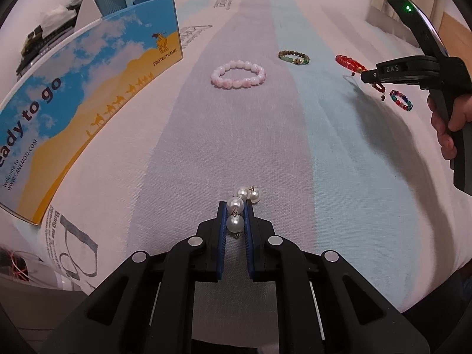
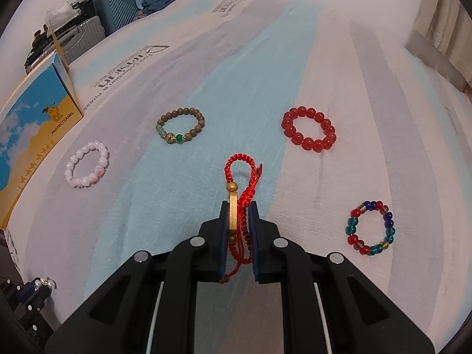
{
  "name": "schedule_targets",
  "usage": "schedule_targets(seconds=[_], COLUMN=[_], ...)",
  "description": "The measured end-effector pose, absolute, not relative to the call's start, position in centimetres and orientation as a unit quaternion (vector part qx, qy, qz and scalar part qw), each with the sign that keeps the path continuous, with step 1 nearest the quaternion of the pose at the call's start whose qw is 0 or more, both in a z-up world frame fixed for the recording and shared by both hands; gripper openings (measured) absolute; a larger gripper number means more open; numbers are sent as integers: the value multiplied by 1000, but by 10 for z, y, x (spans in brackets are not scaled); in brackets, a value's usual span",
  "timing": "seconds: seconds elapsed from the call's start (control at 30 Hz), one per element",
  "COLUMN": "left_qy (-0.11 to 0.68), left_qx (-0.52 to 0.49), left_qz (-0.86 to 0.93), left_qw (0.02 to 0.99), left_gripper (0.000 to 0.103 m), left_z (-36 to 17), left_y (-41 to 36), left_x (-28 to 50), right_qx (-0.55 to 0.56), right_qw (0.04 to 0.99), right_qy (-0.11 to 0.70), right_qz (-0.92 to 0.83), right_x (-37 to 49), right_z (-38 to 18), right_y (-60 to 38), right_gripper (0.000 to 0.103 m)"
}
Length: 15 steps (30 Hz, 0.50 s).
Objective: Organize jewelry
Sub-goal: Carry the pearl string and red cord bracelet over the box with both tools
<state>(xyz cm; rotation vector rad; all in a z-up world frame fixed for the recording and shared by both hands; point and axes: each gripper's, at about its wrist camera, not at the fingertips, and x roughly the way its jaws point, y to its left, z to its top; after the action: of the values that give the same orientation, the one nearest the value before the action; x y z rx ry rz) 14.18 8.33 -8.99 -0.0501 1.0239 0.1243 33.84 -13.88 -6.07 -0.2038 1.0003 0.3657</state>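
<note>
My left gripper (image 1: pixel 235 206) is shut on a string of white pearls (image 1: pixel 239 203) just above the striped cloth. My right gripper (image 2: pixel 238 209) is shut on a red braided cord bracelet with a gold bar (image 2: pixel 240 188); it also shows in the left wrist view (image 1: pixel 365 76), held above the cloth at the right. On the cloth lie a pink bead bracelet (image 1: pixel 238 74) (image 2: pixel 87 165), a brown and green bead bracelet (image 1: pixel 293 57) (image 2: pixel 180 127), a red bead bracelet (image 1: pixel 349 62) (image 2: pixel 308 128) and a multicoloured bead bracelet (image 1: pixel 401 99) (image 2: pixel 371 228).
A blue and yellow camel-print box (image 1: pixel 73 100) (image 2: pixel 32 135) stands on the cloth at the left. Suitcases and clothes (image 2: pixel 118 3) are piled beyond the bed at the far left. A curtain (image 2: pixel 436 20) hangs at the far right.
</note>
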Motion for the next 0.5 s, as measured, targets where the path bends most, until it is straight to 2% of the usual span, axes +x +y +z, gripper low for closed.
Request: schedule_targets(seconds=[0.5], left_qy=[475], left_qx=[-22], left_qz=[66], left_qw=[877], left_gripper=[10], left_z=[-67], left_y=[93], left_x=[142], right_qx=[-88], right_qw=[868], right_qy=[456], right_qz=[177], right_x=[318], right_z=[-31], right_y=[-132], right_gripper=[12])
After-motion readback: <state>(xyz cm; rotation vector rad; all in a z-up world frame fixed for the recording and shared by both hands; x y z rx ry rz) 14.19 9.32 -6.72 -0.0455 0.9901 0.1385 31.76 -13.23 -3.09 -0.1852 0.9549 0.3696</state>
